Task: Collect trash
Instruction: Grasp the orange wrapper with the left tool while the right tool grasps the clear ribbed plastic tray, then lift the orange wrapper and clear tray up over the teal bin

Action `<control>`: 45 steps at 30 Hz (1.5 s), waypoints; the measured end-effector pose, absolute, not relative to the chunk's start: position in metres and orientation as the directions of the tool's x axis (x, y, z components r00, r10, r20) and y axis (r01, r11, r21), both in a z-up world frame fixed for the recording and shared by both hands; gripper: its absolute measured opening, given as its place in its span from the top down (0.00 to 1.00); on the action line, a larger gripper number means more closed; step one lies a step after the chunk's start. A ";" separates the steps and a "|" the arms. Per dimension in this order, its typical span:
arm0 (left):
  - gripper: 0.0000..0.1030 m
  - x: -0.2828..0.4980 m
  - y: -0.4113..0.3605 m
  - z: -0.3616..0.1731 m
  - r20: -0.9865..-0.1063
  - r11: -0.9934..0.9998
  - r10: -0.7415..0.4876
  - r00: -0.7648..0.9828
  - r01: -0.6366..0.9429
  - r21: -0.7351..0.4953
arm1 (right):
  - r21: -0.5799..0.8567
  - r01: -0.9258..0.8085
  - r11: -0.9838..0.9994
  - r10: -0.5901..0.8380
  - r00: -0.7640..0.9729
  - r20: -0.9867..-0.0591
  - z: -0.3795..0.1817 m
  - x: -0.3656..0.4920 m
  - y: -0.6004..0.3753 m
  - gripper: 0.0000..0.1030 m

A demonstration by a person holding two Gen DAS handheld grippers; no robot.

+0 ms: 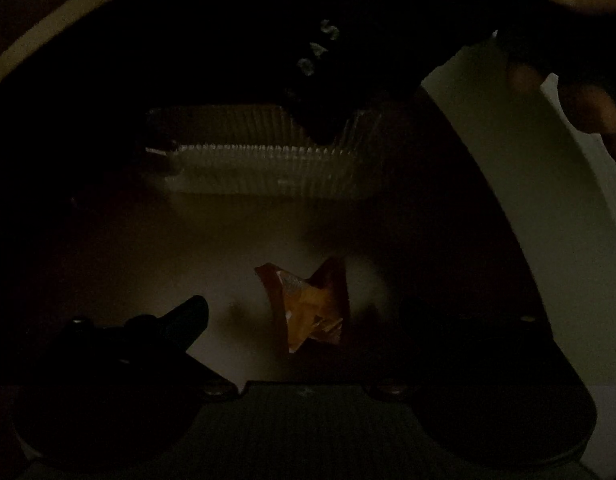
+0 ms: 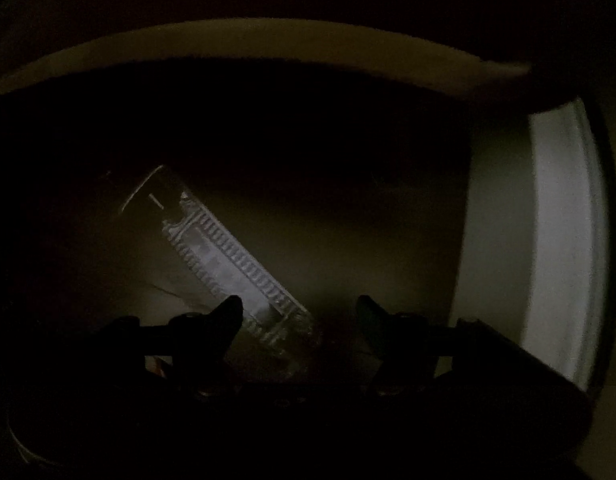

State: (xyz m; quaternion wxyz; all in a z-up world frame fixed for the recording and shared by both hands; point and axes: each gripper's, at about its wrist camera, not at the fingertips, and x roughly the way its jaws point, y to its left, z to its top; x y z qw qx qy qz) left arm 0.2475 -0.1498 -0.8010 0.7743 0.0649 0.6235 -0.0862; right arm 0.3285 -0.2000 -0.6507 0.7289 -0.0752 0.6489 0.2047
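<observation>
Left wrist view, very dim. Left tongs (image 1: 304, 312) point down at a pale, smooth surface (image 1: 148, 248). Only the left finger (image 1: 188, 316) is clear as a dark wedge; the right finger is lost in shadow, so whether these tongs are released or clenched can't be told. A crumpled orange foil wrapper (image 1: 308, 308) lies on the pale surface just right of the visible finger, approx. centred ahead of the tongs; contact w/ any finger can't be judged. Farther ahead lies a clear ribbed plastic tray (image 1: 260, 156), crosswise to the tongs. A dark gripper body w/ white lettering (image 1: 319, 60) reaches down over the tray's far right part. At upper right, a person's fingers (image 1: 595, 108) grip a pale curved rim (image 1: 507, 152).

Right wrist view, equally dim. Right tongs (image 2: 300, 316) are released: both dark fingertips stand well apart, nothing pressed betw. them. The clear ribbed plastic tray (image 2: 228, 256) lies diagonally, its near end betw. the fingertips, closer to the left one, its far end up-left. Touch can't be confirmed. A pale curved wall (image 2: 547, 240) rises right of the tongs; a pale band (image 2: 268, 44) arcs ahead.
</observation>
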 end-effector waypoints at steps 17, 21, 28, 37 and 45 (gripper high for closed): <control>0.67 0.253 -0.128 -0.814 -0.983 0.991 -0.070 0.171 0.124 -0.049 | 0.185 -0.407 0.895 0.243 0.096 -0.965 -0.647 0.322 -0.186 0.99; 0.68 0.249 -0.111 -0.806 -0.983 0.994 -0.084 0.164 0.087 -0.071 | 0.200 -0.432 0.879 0.268 0.100 -0.958 -0.634 0.312 -0.181 0.99; 0.68 0.241 -0.073 -0.774 -0.983 0.996 -0.092 0.160 0.035 -0.088 | 0.205 -0.512 0.834 0.294 0.097 -0.951 -0.597 0.292 -0.170 0.99; 0.68 0.225 -0.035 -0.692 -0.977 0.996 -0.092 0.193 0.003 -0.093 | 0.213 -0.619 0.756 0.381 0.153 -0.912 -0.524 0.269 -0.140 1.00; 0.68 0.218 -0.013 -0.591 -0.952 0.994 -0.084 0.295 -0.045 -0.102 | 0.212 -0.696 0.686 0.495 0.232 -0.837 -0.432 0.255 -0.120 1.00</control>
